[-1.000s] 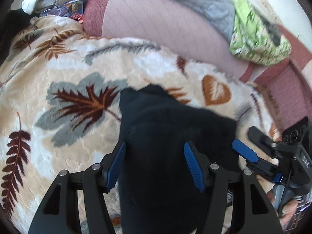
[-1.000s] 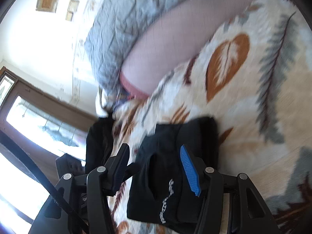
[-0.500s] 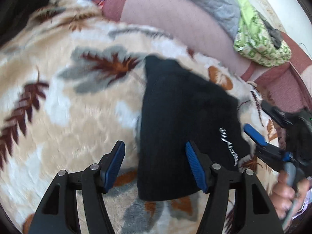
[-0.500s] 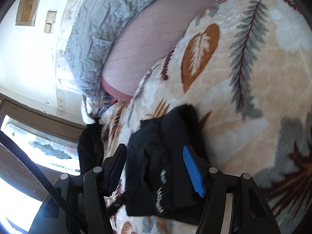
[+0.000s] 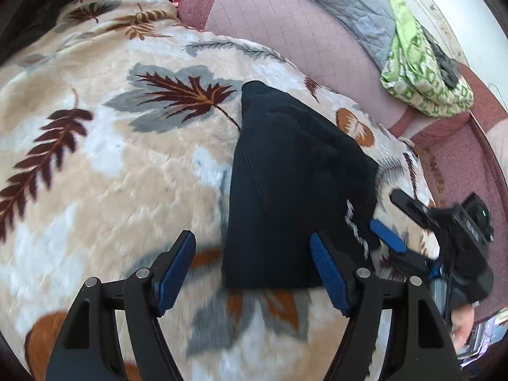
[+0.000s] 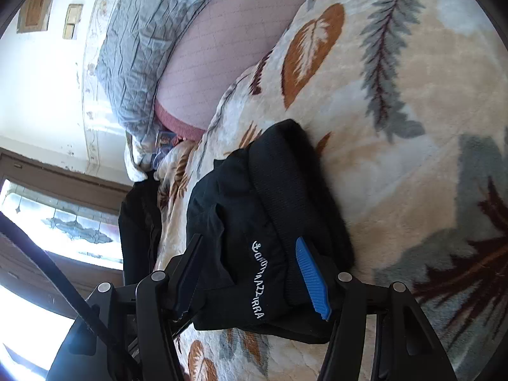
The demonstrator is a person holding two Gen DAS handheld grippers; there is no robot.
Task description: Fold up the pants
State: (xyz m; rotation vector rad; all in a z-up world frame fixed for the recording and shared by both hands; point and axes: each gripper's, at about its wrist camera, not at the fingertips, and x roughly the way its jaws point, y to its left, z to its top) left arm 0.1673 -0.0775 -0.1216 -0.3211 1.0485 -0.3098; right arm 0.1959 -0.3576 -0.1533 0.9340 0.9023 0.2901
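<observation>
1. the black pants [image 5: 295,187] lie on the soft leaf blanket [image 5: 104,165], folded up into a small, thick pile.
2. a second ago my left tongs [image 5: 254,270] were low and right over the pants. now they are pulled back, and i can see the whole pile in front of them.
3. my left tongs are wide apart and hold nothing. the blue tips sit just by the near edge of the pile.
4. my right tongs [image 6: 250,273] are spread apart too. the pants with the white letters [image 6: 257,282] lie between the two tips, but the tips do not pinch the cloth.
5. a moment ago my right tongs were tipped more to the side. now they point along the pile, close to it.
6. i think the folding is almost done, since both tongs have let go and the pile keeps its shape.
7. one fold on the right side looks a bit puffy. it might need a small pat down.
</observation>
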